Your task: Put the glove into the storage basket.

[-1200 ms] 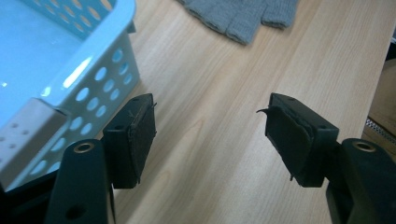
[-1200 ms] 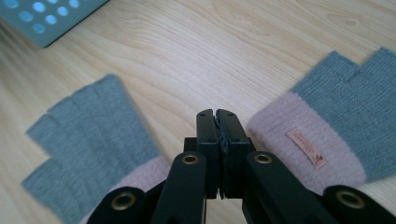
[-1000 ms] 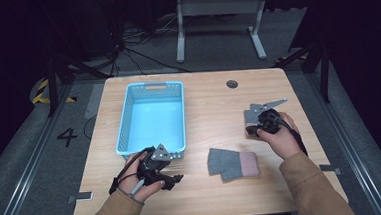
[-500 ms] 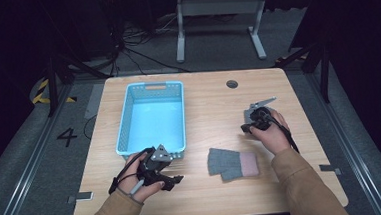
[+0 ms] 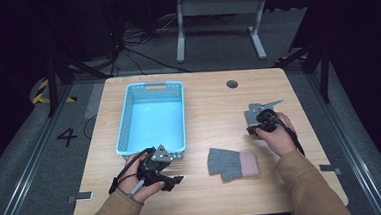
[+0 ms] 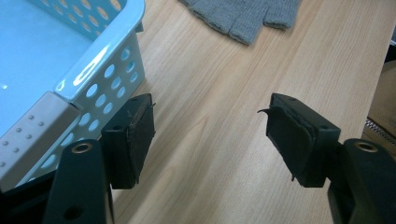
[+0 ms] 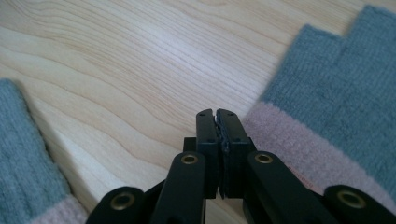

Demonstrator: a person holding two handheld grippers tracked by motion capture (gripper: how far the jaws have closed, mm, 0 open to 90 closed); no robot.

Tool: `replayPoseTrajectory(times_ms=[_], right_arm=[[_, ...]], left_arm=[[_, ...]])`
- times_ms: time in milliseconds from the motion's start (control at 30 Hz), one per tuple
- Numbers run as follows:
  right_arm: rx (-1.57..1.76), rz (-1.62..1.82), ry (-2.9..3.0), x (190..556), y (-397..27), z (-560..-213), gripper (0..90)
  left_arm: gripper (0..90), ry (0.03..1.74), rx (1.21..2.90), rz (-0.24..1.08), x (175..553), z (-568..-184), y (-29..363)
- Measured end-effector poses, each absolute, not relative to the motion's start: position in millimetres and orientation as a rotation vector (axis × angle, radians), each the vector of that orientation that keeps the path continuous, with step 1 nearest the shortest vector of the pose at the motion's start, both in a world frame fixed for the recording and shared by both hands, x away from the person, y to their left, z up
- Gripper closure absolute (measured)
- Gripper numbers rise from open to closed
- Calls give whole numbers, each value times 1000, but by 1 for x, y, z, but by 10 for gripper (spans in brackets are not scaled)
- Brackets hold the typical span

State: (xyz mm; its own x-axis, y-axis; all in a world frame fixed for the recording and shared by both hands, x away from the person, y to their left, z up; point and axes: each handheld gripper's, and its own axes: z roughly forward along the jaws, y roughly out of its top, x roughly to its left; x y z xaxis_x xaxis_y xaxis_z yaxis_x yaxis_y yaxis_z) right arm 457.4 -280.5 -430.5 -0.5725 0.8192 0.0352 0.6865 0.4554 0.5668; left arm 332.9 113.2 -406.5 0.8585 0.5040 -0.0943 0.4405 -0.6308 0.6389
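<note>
A wooden table (image 5: 209, 111) with a round grommet hole (image 5: 232, 84) stands on grey floor marked "4" (image 5: 67, 137), with cables (image 5: 130, 53) and a white frame (image 5: 218, 15) behind.

Light-blue perforated basket (image 5: 151, 117) on pale wood-grain table (image 5: 213, 106); fingerless glove (image 5: 232, 163) — grey knit, pink cuff — both grippers' jaws black.

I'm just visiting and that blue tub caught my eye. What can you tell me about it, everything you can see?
The basket is a light blue rectangular tub, seemingly plastic, with round holes through its walls, a thick smooth rim and a handle slot at its far end. It stands upright on the wooden table, left of centre, and looks empty. In the left gripper view its near corner sits right beside one side of the open left tongs; whether they touch I cannot tell. The grey gloves lie apart from it.
</note>
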Motion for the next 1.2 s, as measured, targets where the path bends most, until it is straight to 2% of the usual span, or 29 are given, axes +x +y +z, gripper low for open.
replayPoseTrajectory(times_ms=[933,1100,1200], right_arm=[[1423,748,2372,446,-335,-433,890],[1417,843,2355,446,-336,-424,832],[1437,890,2322,453,-337,-416,751]], left_arm=[[324,672,2366,104,333,-408,111],[324,682,2363,104,331,-409,113],[323,694,2364,108,330,-409,116]])
